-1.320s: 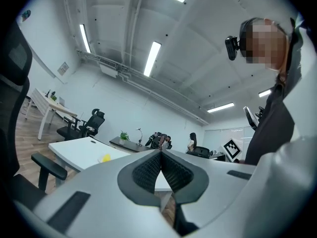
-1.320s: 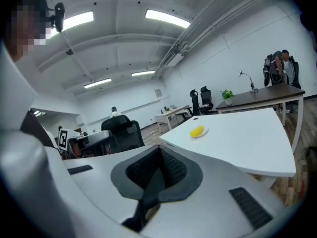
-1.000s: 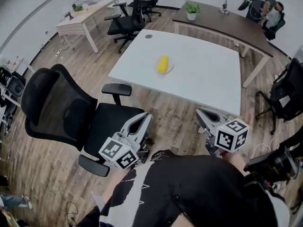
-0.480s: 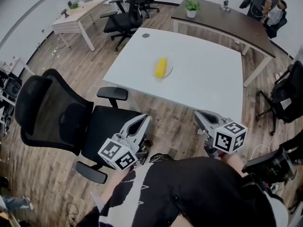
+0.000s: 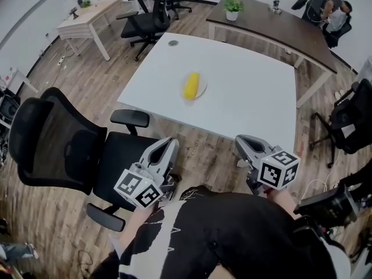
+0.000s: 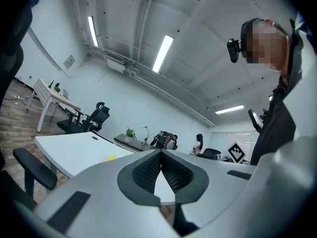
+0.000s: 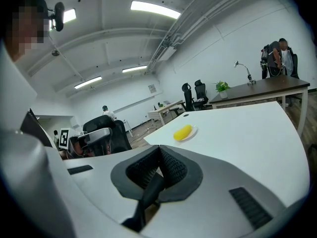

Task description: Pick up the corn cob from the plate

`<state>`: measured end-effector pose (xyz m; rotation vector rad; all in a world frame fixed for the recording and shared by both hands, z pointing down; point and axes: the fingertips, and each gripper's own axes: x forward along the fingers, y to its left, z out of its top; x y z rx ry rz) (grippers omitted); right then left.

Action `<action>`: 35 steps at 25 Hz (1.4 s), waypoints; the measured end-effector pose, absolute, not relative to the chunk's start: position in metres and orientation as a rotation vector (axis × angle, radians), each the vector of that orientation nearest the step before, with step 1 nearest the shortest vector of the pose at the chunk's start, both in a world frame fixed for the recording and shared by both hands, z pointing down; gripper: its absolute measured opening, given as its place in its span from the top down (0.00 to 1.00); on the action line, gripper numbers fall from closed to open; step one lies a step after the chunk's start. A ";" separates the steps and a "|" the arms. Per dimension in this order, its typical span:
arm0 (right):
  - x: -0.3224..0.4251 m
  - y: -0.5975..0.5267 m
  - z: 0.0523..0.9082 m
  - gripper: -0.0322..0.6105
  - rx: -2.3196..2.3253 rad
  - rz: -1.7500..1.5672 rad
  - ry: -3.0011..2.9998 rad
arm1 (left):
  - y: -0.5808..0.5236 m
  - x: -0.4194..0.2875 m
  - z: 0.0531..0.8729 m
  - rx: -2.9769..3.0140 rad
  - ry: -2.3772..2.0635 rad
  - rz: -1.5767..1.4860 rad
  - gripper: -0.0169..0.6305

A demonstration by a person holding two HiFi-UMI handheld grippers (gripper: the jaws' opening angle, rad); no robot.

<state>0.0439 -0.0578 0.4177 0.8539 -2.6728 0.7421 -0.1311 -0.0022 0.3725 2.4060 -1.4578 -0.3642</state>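
Black fabric of the person's top (image 5: 232, 237) is being shown nearest the camera, at 6 o'clock in the head view. Just beyond it, both tools are being held out over the wood-plank floor (image 5: 203, 150), short of the bench (image 5: 250, 92).

The left hand-held gripper (image 5: 167, 143) is being carried at about 7 o'clock from the frame's centre, above the seat of a black office chair (image 5: 64, 144). In its own view its jaws are being pressed together, tip against tip, with nothing being grasped between them. The right hand-held gripper (image 5: 241, 141) is being carried at about 5 o'clock, near the bench's closest edge. Its jaws are likewise being held clenched and empty in its own view.

Farther on, towards 12 o'clock from the two tools, the yellow corn cob (image 5: 191, 85) is being borne by a small white plate (image 5: 202, 92) on the white bench, well apart from both tools. In the right gripper view the corn cob (image 7: 182, 132) is being shown at 12 o'clock above the closed jaws, lying on the plate (image 7: 193, 131).

Beyond the bench, at 1 o'clock, a dark wooden desk (image 5: 273, 25) is being seen with a potted plant (image 5: 233, 7) on it. More black chairs are being seen at 11 o'clock.
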 end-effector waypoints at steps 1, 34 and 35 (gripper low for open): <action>0.044 -0.059 0.418 0.93 0.862 0.744 -2.674 | -0.004 -0.132 0.371 2.406 -1.461 -0.370 0.95; -0.012 -0.118 0.393 0.93 1.292 0.791 -2.623 | -0.108 -0.197 0.340 2.606 -1.096 -0.352 0.95; -0.015 -0.119 0.395 0.93 1.300 0.790 -2.624 | -0.109 -0.200 0.342 2.606 -1.087 -0.349 0.95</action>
